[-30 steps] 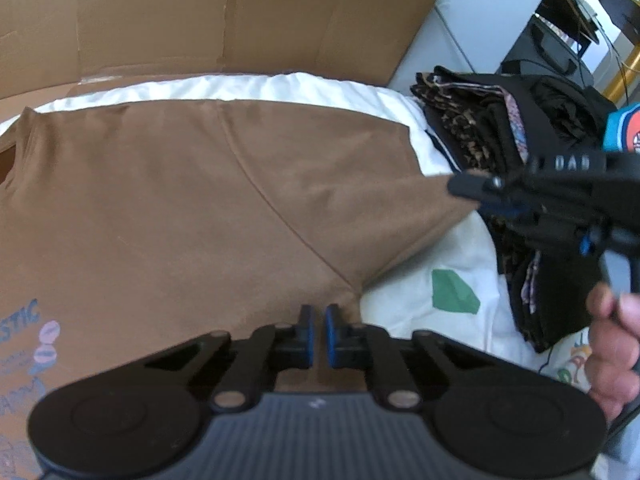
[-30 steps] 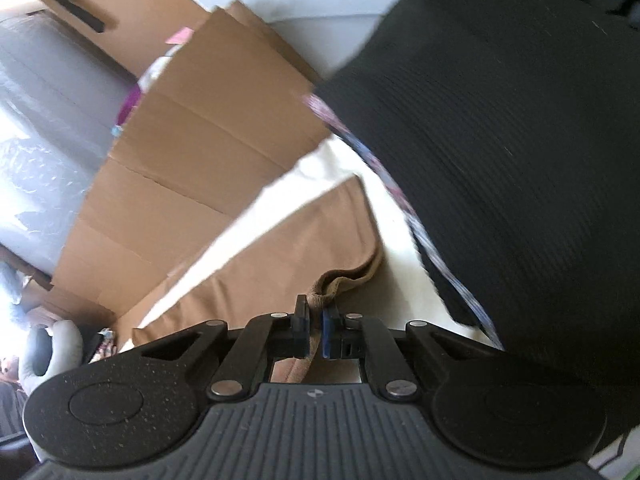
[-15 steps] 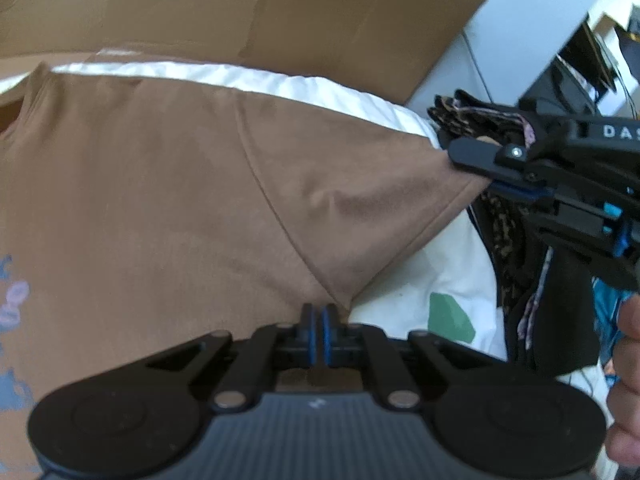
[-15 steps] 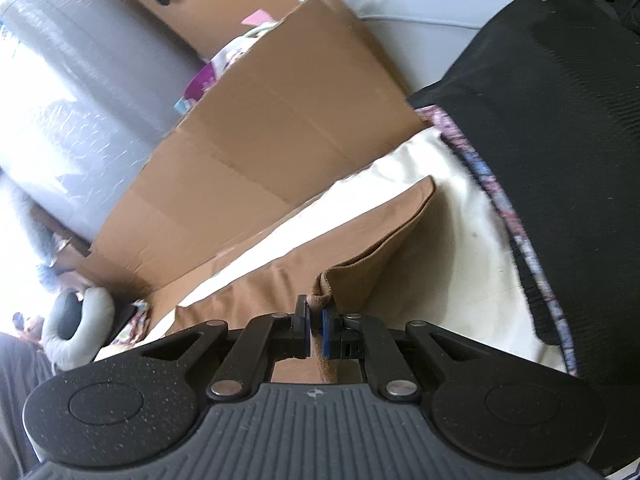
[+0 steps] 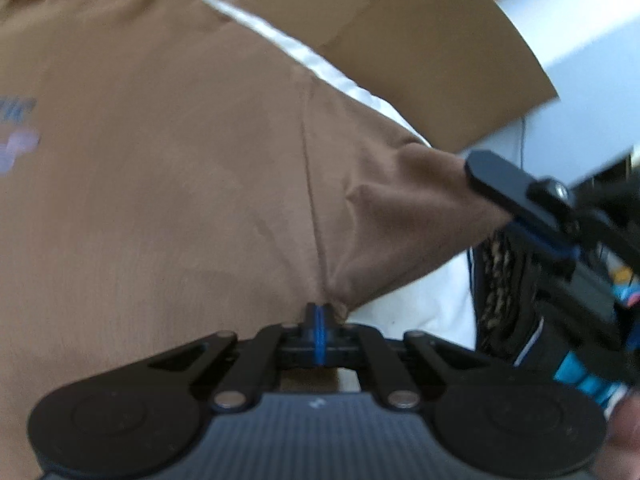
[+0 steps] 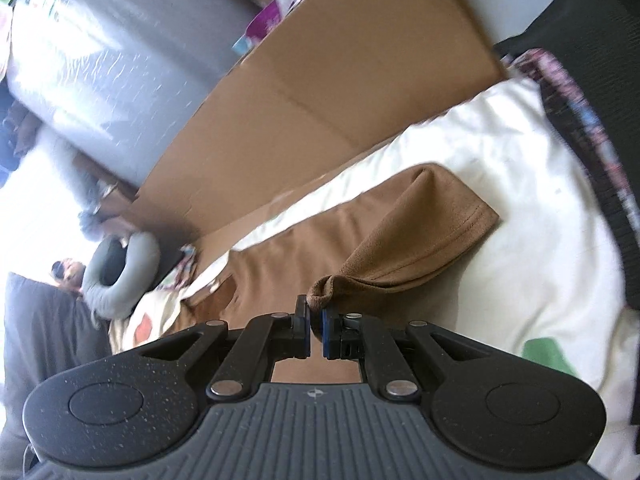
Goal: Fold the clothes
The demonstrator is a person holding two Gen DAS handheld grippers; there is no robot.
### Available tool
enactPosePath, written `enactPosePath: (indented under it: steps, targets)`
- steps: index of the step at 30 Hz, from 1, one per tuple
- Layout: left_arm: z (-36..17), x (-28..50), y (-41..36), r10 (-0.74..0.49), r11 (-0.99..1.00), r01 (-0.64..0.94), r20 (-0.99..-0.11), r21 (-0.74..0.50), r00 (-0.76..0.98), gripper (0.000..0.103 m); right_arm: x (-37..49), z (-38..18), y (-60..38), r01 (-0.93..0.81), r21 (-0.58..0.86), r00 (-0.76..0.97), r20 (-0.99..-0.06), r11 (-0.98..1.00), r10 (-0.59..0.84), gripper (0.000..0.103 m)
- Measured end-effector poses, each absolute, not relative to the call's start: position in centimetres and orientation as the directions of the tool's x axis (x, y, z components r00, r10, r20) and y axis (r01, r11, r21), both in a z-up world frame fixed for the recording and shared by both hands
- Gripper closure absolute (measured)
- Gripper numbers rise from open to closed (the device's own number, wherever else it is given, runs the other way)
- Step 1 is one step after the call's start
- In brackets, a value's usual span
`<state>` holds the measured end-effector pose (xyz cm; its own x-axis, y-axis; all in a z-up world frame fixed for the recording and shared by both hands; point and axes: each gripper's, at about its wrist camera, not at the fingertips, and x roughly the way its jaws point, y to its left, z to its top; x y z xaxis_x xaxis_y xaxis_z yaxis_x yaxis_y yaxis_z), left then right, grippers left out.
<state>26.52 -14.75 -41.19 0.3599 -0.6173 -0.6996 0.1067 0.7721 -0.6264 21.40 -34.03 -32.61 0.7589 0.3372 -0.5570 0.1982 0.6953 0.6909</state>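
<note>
A brown T-shirt (image 5: 160, 200) with a pale print lies spread on a white sheet (image 5: 420, 312). My left gripper (image 5: 318, 316) is shut on the shirt where the sleeve meets the body, and creases run into its tips. The right gripper (image 5: 505, 207) comes in from the right of the left wrist view, holding the sleeve's end. Through the right wrist camera, that gripper (image 6: 316, 322) is shut on the bunched hem of the sleeve (image 6: 420, 232), which is raised and folded over the sheet (image 6: 520, 200).
Flat cardboard (image 5: 420, 40) leans behind the sheet, seen again as cardboard (image 6: 320, 80). A pile of dark and patterned clothes (image 5: 500, 280) lies right of the shirt, and dark cloth (image 6: 600, 60) fills that corner. A grey neck pillow (image 6: 120, 272) and a large grey wrapped roll (image 6: 100, 60) sit at the left.
The left gripper's jaws closed at the shirt's armpit and the view rolled. The right gripper lifted the sleeve end off the sheet and carried it in toward the shirt's body.
</note>
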Motion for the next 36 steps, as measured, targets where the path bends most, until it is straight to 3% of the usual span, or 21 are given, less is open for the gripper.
enactPosePath:
  steps: [11, 16, 18, 22, 29, 36]
  targets:
    - [-42.9, 25.5, -13.8, -0.64, 0.683, -0.083, -0.649, -0.726, 0.411, 0.103, 21.5, -32.9, -31.7, 0.147, 0.706, 0.689, -0.575, 0.692, 0.441, 0.1]
    - [-43.3, 25.1, -13.6, -0.64, 0.661, -0.117, -0.638, -0.741, 0.429, 0.102, 21.6, -33.0, -31.4, 0.13, 0.714, 0.649, -0.585, 0.688, 0.486, 0.093]
    - [-43.2, 25.1, -13.6, -0.641, 0.663, -0.113, -0.639, -0.74, 0.424, 0.102, 21.4, -33.2, -31.5, 0.119, 0.724, 0.64, -0.579, 0.679, 0.505, 0.079]
    - [-42.7, 25.1, -13.8, -0.642, 0.693, -0.069, -0.658, -0.718, 0.395, 0.102, 20.5, -33.2, -31.9, 0.09, 0.739, 0.647, -0.553, 0.667, 0.525, 0.062]
    - [-41.1, 26.2, -13.2, -0.639, 0.763, 0.109, -0.717, -0.637, 0.279, 0.102, 18.9, -33.5, -33.4, 0.119, 0.733, 0.667, -0.558, 0.67, 0.493, 0.061]
    - [-38.5, 27.4, -11.2, -0.597, 0.799, 0.236, -0.773, -0.552, 0.215, 0.087, 17.5, -34.9, -35.0, 0.199, 0.636, 0.658, -0.65, 0.745, 0.379, 0.061]
